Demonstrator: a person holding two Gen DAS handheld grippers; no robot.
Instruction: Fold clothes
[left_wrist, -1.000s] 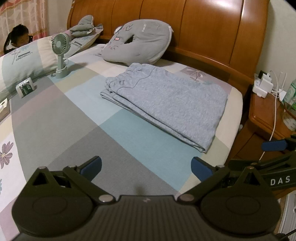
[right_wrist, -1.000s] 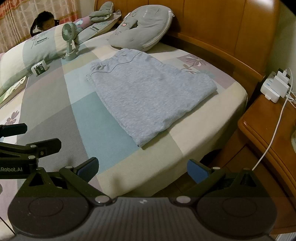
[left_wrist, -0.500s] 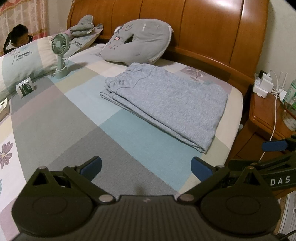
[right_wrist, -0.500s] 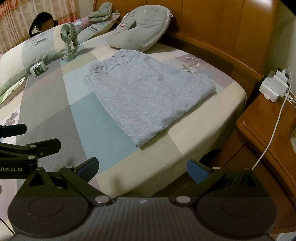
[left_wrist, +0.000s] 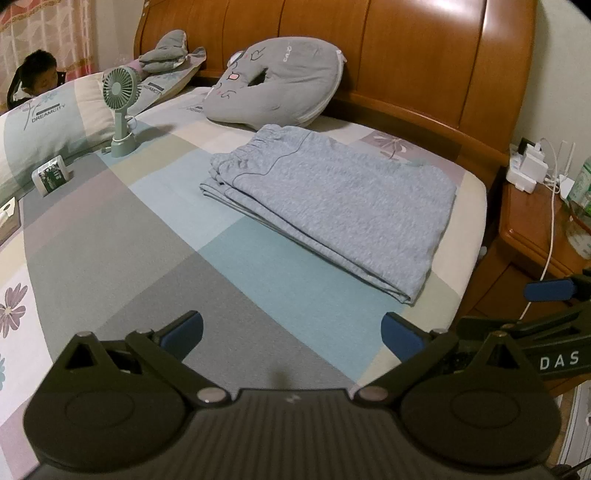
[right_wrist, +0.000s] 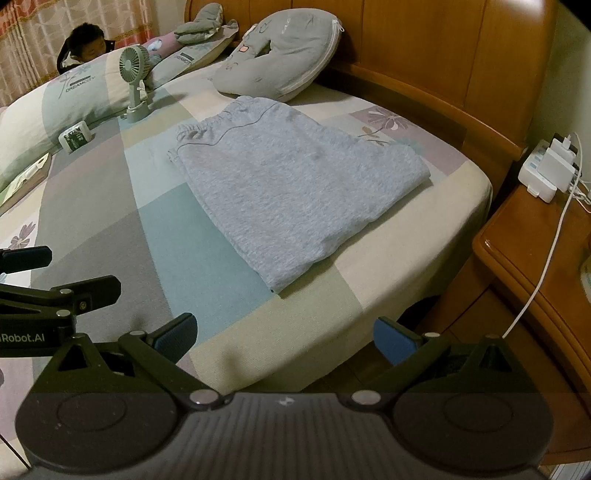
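Lying folded on the bed (left_wrist: 122, 266), near its headboard-side corner, grey trousers (left_wrist: 332, 206) are seen w/ the elastic waistband toward the grey cushion (left_wrist: 280, 85), just beside it. Both grippers are held above the near edge of the bed, well apart from the garment: left gripper (left_wrist: 291, 330) w/ jaws spread wide, nothing gripped; right gripper (right_wrist: 282, 332) likewise, jaws wide apart & empty. 1 small green fan (right_wrist: 135, 81) is stood upright by the long pillow (right_wrist: 62, 96). A nightstand (right_wrist: 535, 258) w/ chargers is seen at right.
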